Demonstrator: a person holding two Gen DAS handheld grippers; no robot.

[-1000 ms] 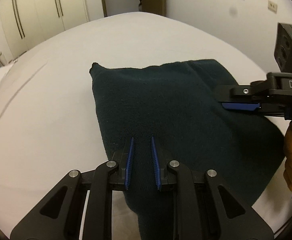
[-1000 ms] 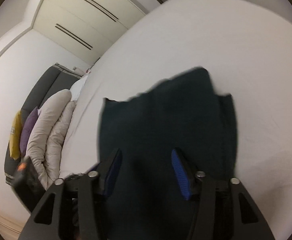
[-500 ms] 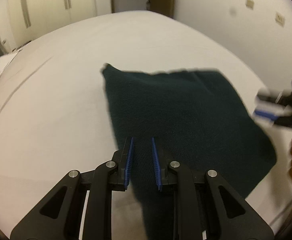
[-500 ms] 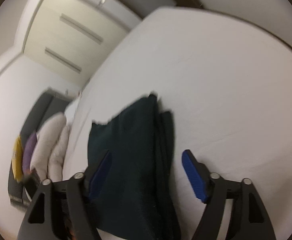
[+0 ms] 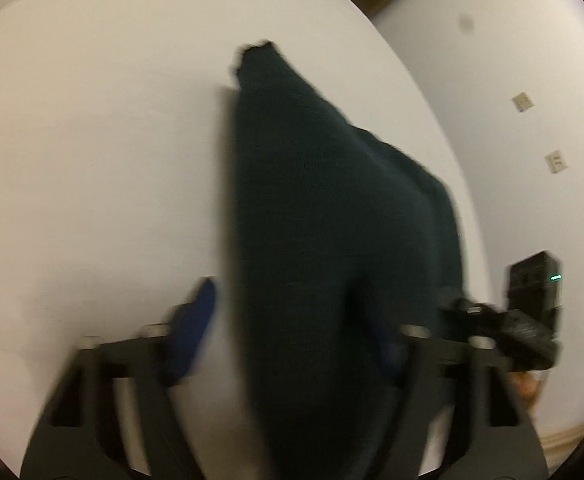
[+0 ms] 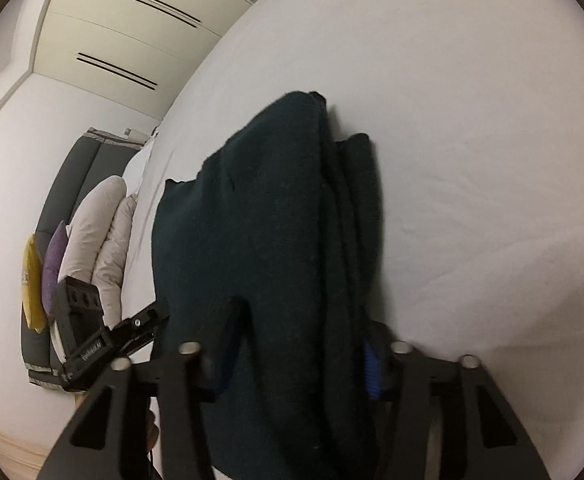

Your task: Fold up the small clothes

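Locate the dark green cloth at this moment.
In both wrist views the dark green cloth lies folded on the white bed, its near end between the right gripper's fingers, pillows off to the left.

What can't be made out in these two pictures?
- Left wrist view: motion blur smears everything. The dark cloth hides one pad of the left gripper, whose jaws have just been opening around it.
- Right wrist view: the cloth partly covers the pads of the right gripper, whose jaws have just been closing around it. Whether they pinch it is unclear.
- Both views: the bottom edge cuts off the cloth's near end, and the kind of garment is unclear.
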